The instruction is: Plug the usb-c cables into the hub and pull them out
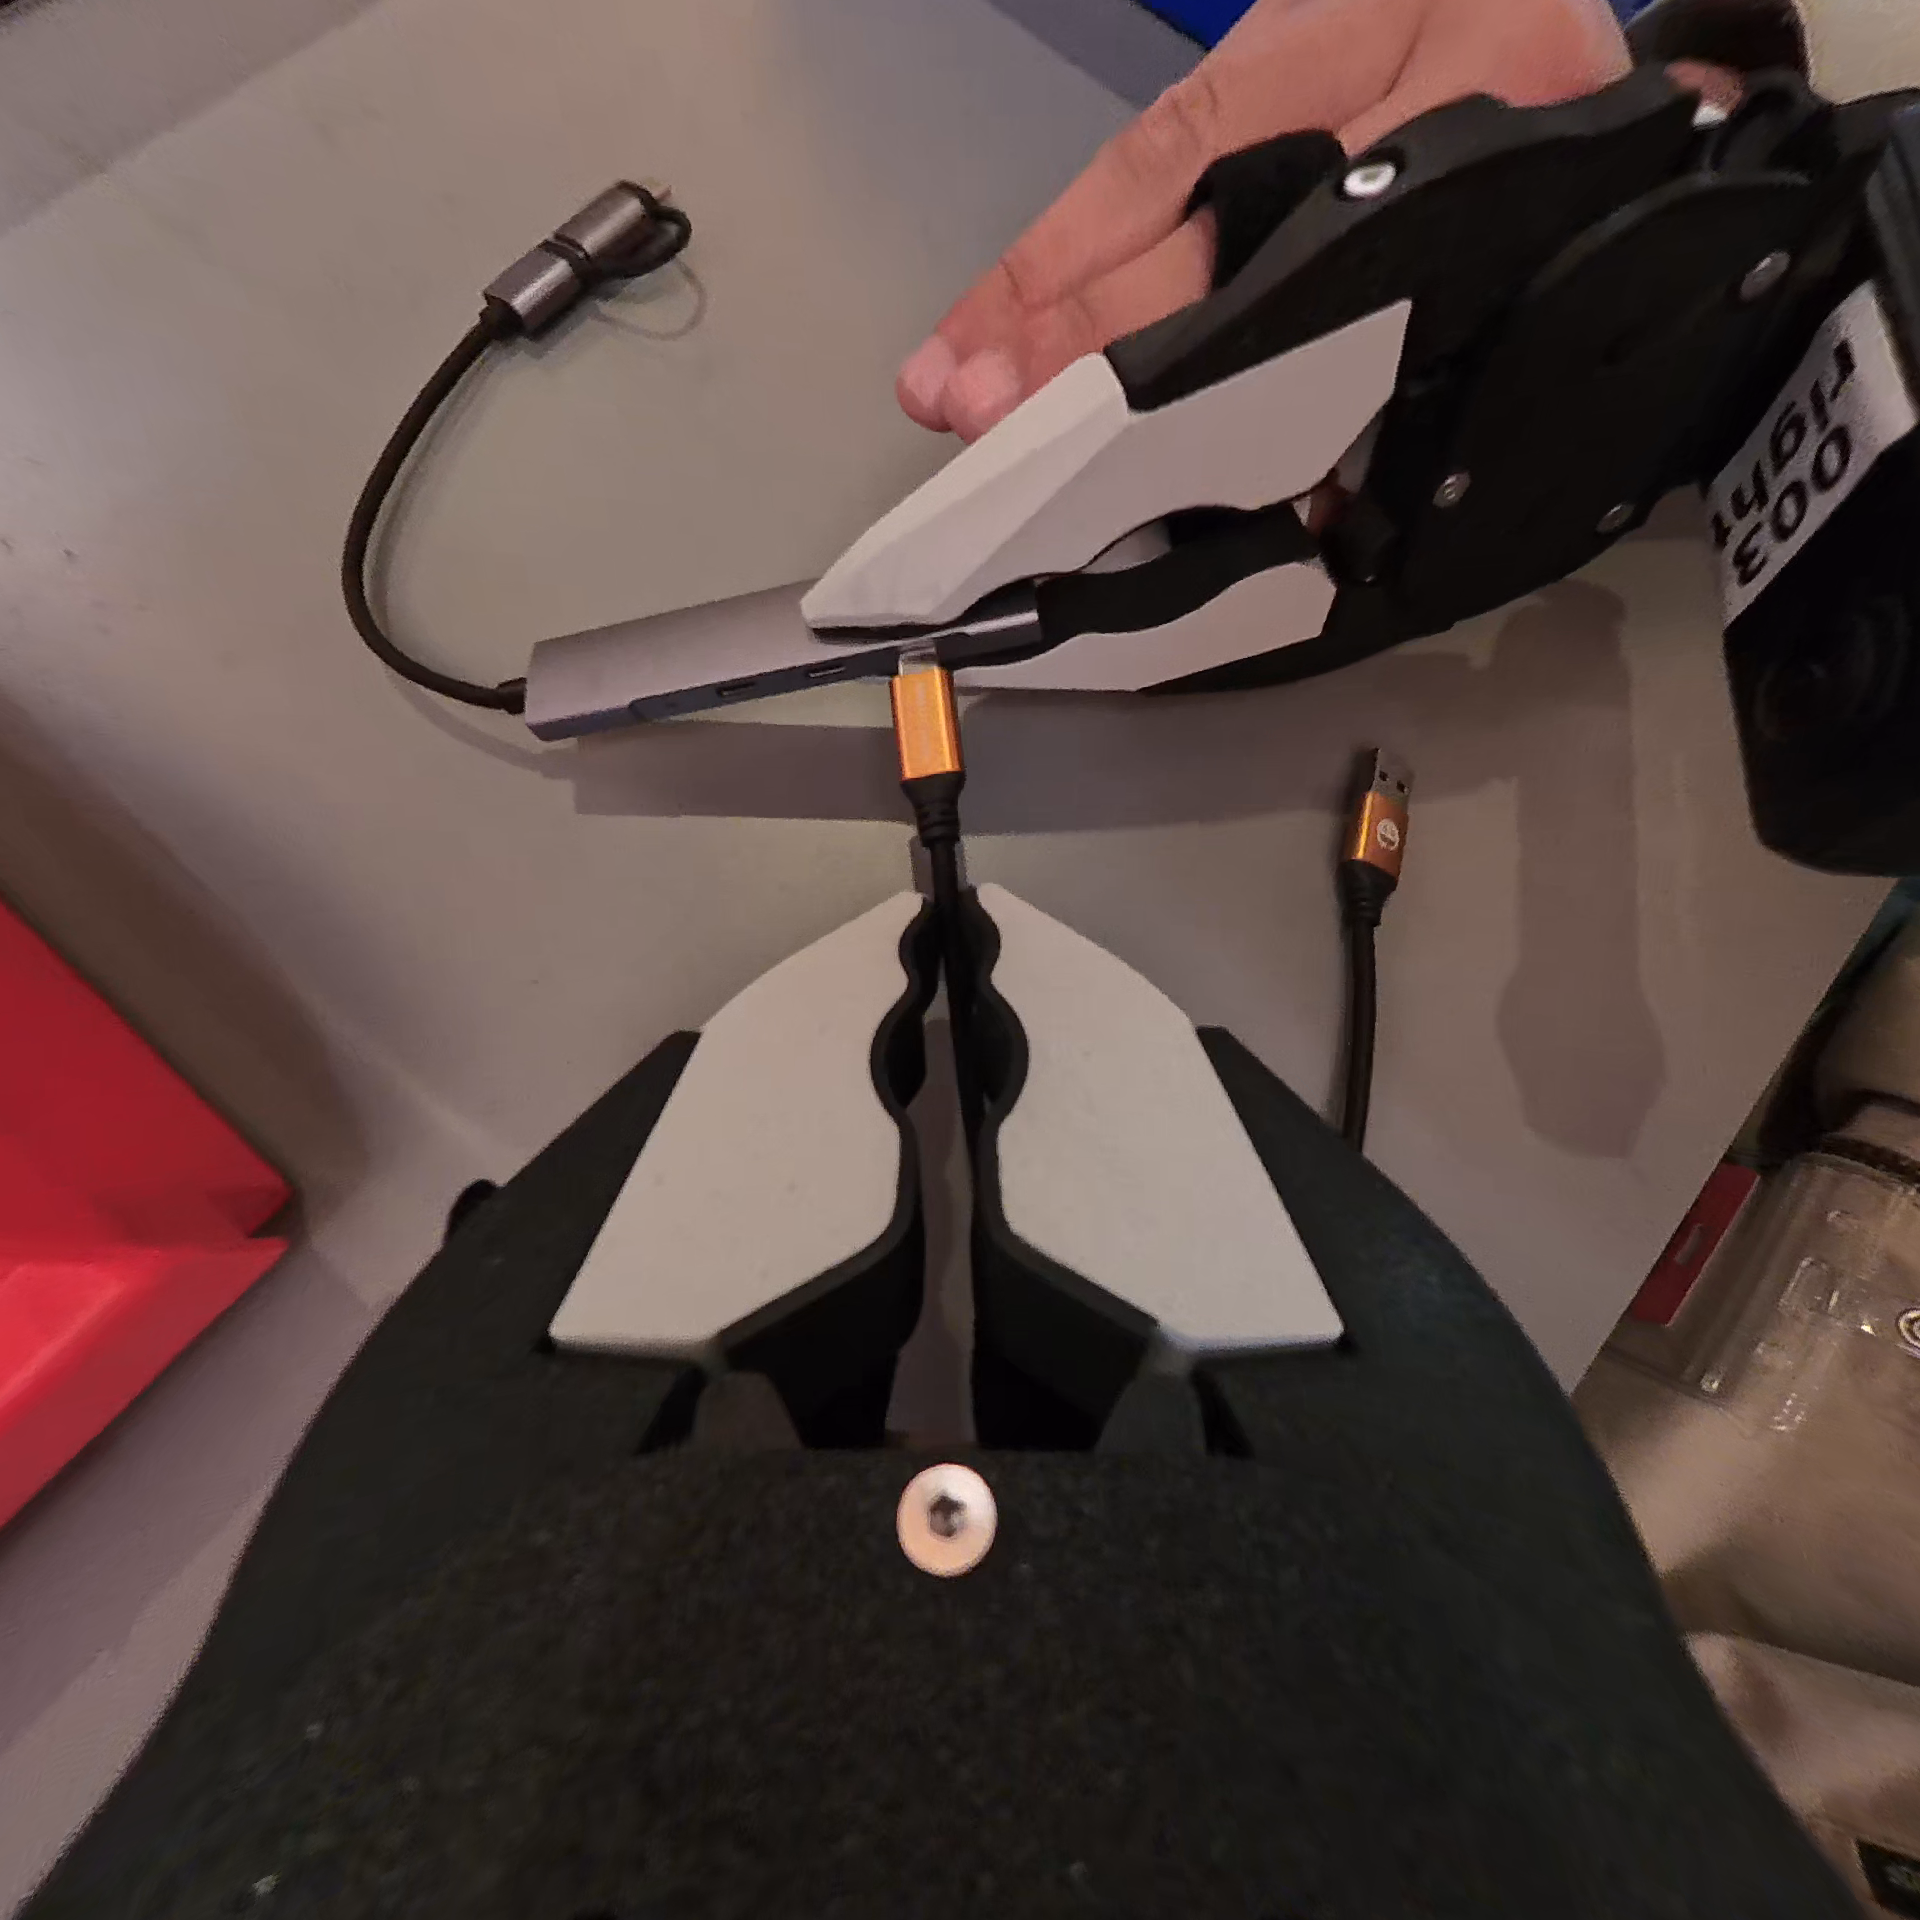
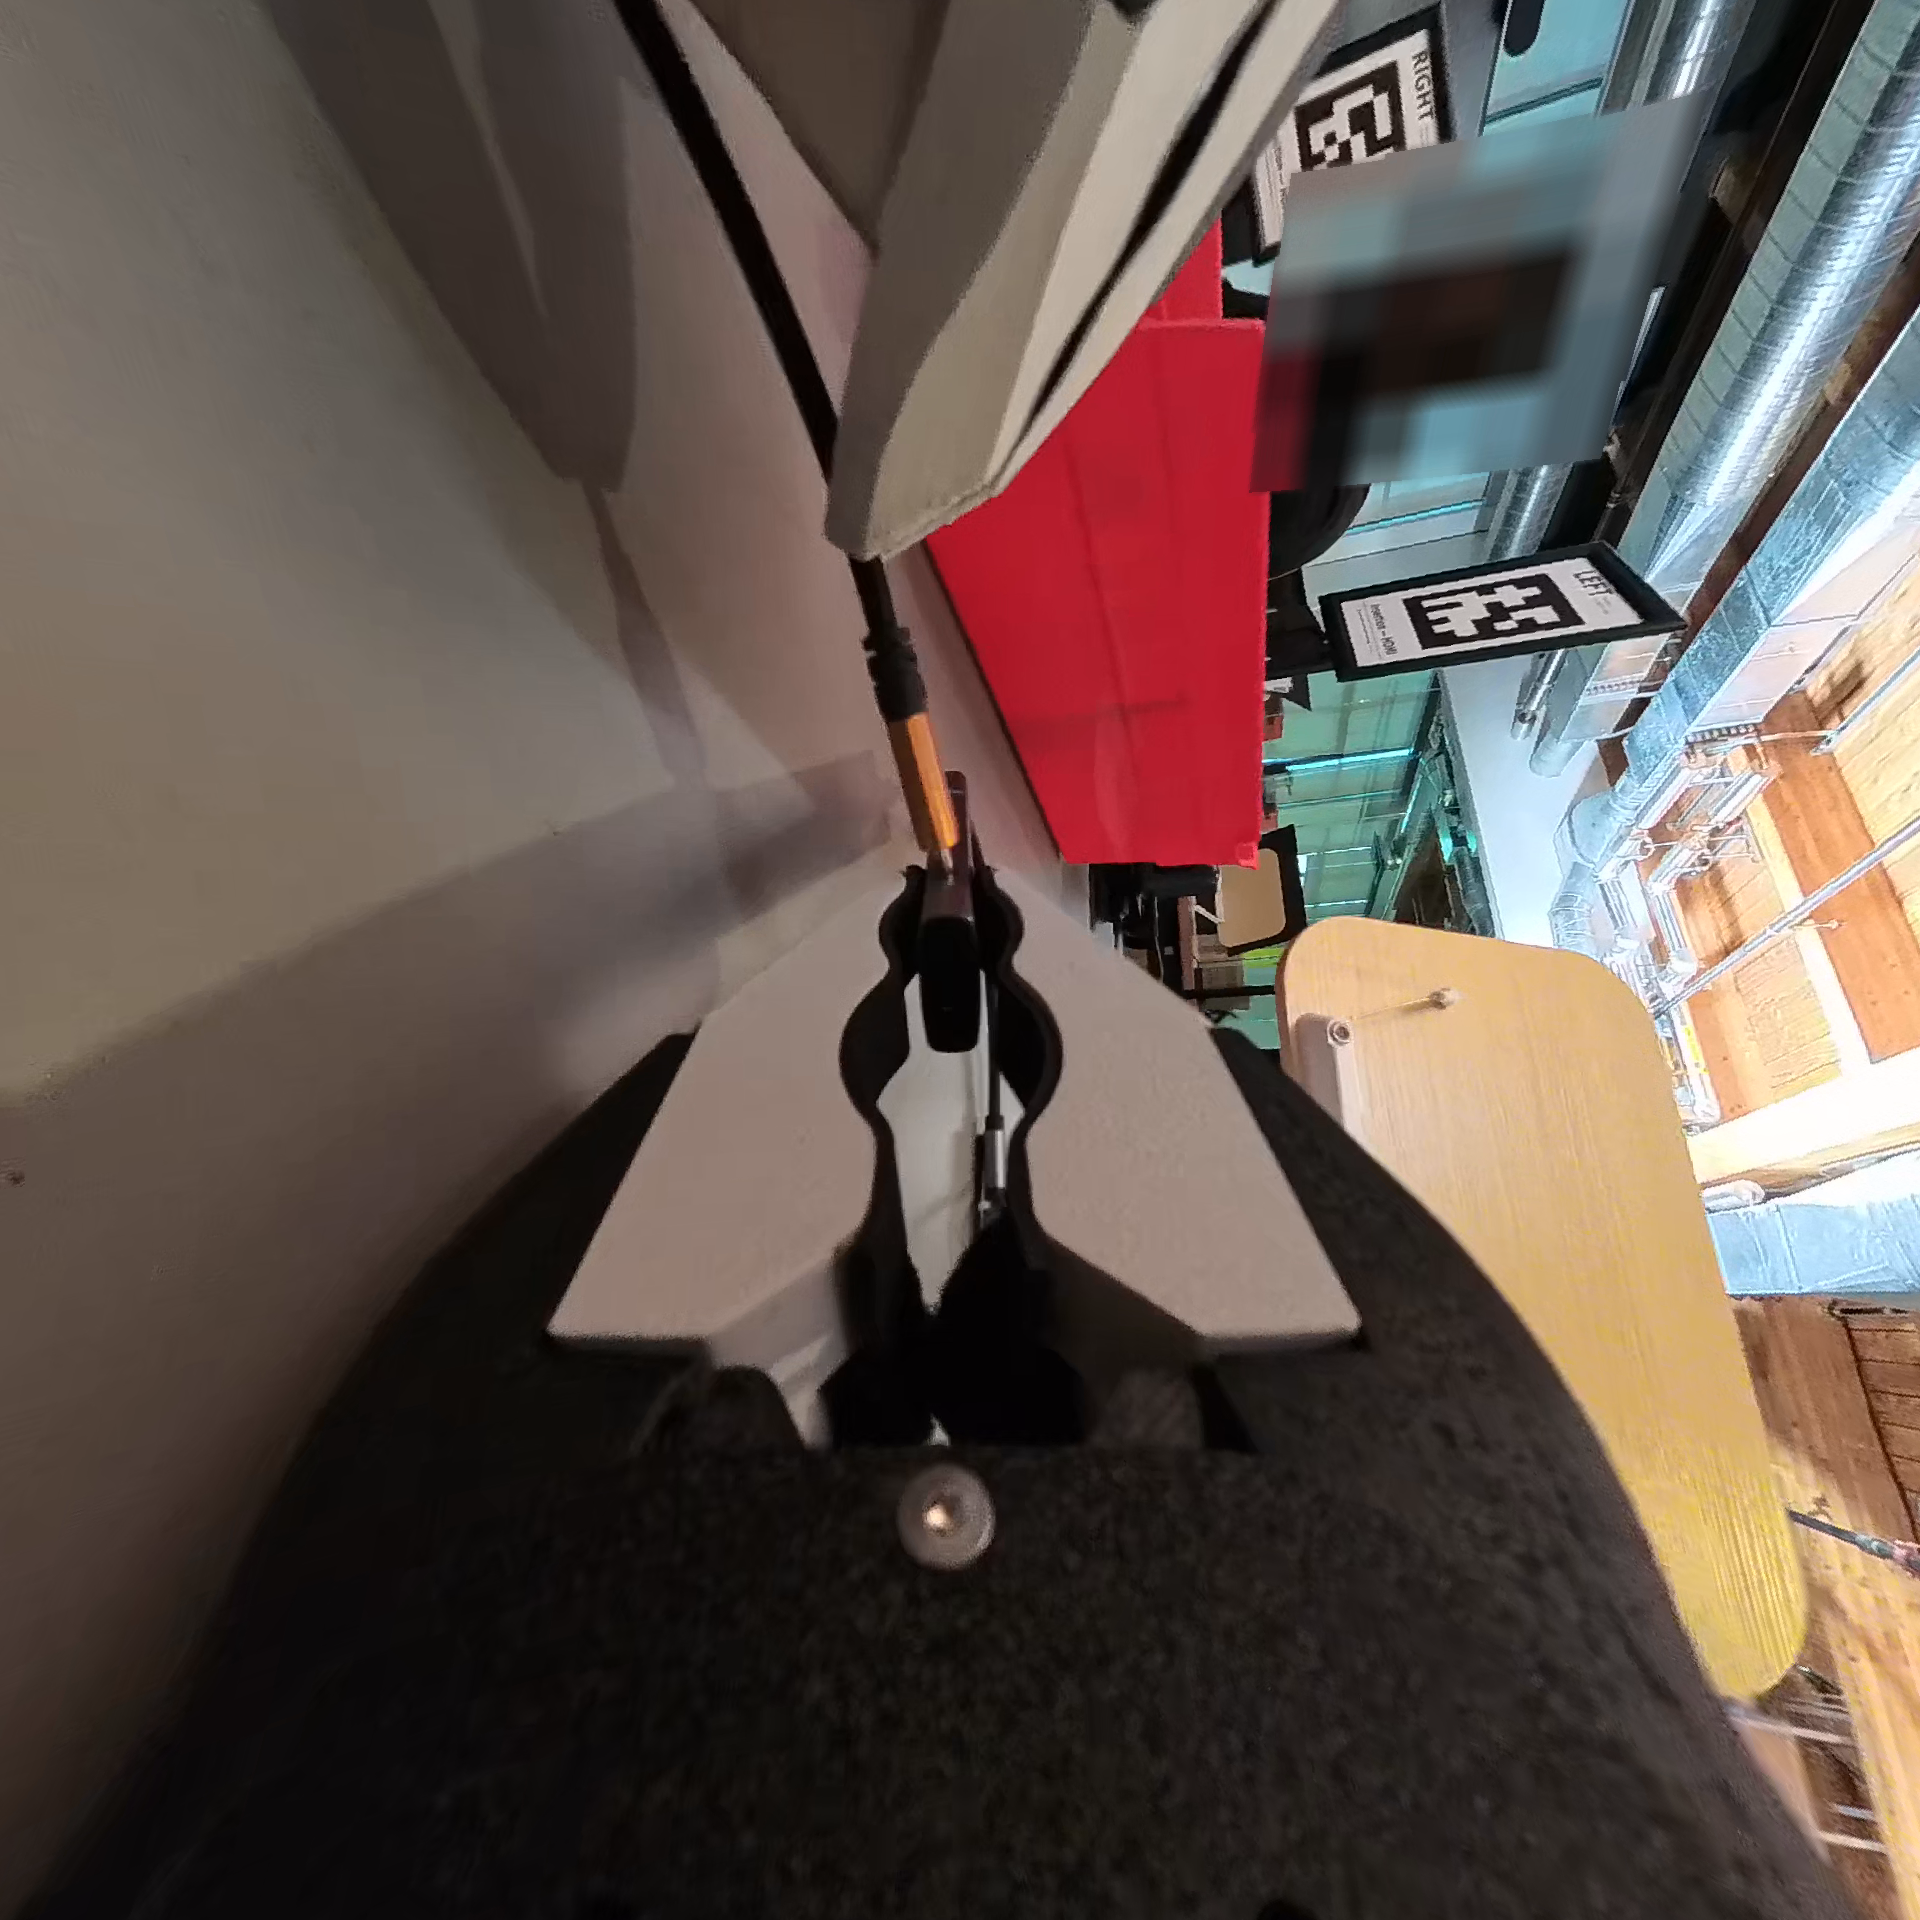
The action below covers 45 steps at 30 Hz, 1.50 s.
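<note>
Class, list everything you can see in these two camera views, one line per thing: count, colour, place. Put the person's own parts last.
Hub: one, grey, lifted off the table, its end clamped between the right gripper's fingers.
Hub lead: one, black, curving to a grey plug on the table.
USB-C cable: one, orange plug and black cord, plug tip at the hub's side, cord pinched by the left gripper.
USB-A plug: one, orange, lying on the table to the right.
Table: one, grey.
Red box: one, at the left edge.
Marker boards: two, black and white, background.
Wooden panel: one, pale, right.
Left gripper: shut on the cord.
Right gripper: shut on the hub.
Hand: one, behind the right gripper.
</note>
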Each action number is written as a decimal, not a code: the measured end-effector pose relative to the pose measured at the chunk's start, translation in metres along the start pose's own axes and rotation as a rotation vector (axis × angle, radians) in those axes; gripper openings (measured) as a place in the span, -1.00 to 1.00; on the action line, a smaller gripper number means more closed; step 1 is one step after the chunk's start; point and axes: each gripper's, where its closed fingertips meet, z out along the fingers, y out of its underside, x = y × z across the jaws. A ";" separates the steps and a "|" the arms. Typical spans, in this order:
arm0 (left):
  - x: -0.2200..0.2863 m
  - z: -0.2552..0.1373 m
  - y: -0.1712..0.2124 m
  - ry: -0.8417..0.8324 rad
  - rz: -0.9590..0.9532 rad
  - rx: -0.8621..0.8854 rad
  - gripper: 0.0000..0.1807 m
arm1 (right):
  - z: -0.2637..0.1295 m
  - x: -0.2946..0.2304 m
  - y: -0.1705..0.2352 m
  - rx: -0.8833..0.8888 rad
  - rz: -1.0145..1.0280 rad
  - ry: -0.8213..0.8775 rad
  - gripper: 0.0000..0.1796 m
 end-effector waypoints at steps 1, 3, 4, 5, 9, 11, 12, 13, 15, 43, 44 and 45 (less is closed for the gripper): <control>0.000 0.000 0.001 0.001 -0.001 -0.003 -0.97 | 0.000 0.000 0.000 -0.004 -0.014 0.003 -0.91; 0.000 0.001 0.001 0.000 0.000 -0.005 -0.97 | 0.000 -0.002 0.000 -0.004 -0.025 0.001 -0.91; 0.000 0.001 0.001 0.002 -0.003 -0.003 -0.97 | 0.000 -0.002 0.000 -0.004 -0.026 0.001 -0.91; 0.001 0.001 0.000 0.004 -0.005 0.002 -0.97 | 0.001 -0.002 0.000 -0.005 -0.029 0.002 -0.91; 0.005 -0.001 -0.008 0.030 -0.020 0.071 -0.97 | 0.001 -0.002 0.002 -0.025 -0.064 0.015 -0.91; 0.005 -0.003 -0.013 0.056 -0.060 0.124 -0.97 | 0.001 -0.001 0.003 -0.032 -0.072 0.022 -0.91; 0.005 -0.003 -0.014 0.071 -0.080 0.132 -0.97 | 0.001 -0.001 0.003 -0.031 -0.062 0.022 -0.91; 0.004 -0.002 -0.012 0.078 -0.095 0.131 -0.97 | 0.001 -0.001 0.003 -0.030 -0.052 0.021 -0.91; 0.003 0.001 -0.008 0.069 -0.087 0.110 -0.97 | 0.000 0.000 0.002 -0.026 -0.047 0.025 -0.91; -0.001 0.011 -0.014 0.022 -0.078 0.097 -0.92 | -0.002 0.006 -0.011 -0.064 -0.008 0.048 -0.90; -0.003 0.011 -0.012 0.016 -0.075 0.091 -0.92 | -0.001 0.006 -0.007 -0.076 0.004 0.052 -0.89; -0.006 0.011 -0.011 0.012 -0.076 0.087 -0.92 | -0.001 0.006 -0.003 -0.088 -0.002 0.059 -0.82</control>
